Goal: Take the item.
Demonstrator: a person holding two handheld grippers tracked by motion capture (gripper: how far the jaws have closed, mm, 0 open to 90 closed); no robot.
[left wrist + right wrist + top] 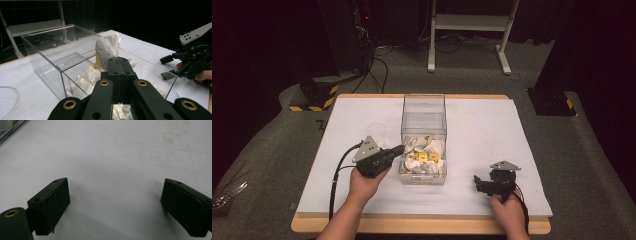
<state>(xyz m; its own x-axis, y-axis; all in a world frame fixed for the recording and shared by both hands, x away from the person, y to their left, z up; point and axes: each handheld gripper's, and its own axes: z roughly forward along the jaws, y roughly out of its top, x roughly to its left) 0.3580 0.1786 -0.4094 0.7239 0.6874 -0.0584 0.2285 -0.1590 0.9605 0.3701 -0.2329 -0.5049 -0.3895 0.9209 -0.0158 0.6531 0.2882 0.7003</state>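
Scene: we work at a white table [472, 150] with a clear plastic box [423, 120] standing near its middle, its near end heaped with white wrapped packets [424, 159], some showing yellow.

Left gripper [117, 60]: our jaws are pressed together on the edge of one white packet [107, 48], which stands up above the box's near wall in the left gripper view (a strip of yellow shows at its side).

Right gripper [115, 202]: our jaws stand wide apart over bare table, holding nothing; in the high view it rests near the table's front edge, well apart from the box.

Step in hand: we judge it to be lifting a packet out of the box.

Doing it well: we should raise the packet straight up until it clears the rim, since the grip is only on a thin edge and a snag on the wall could pull it free.

Risk: loose neighbours may ride up with it.
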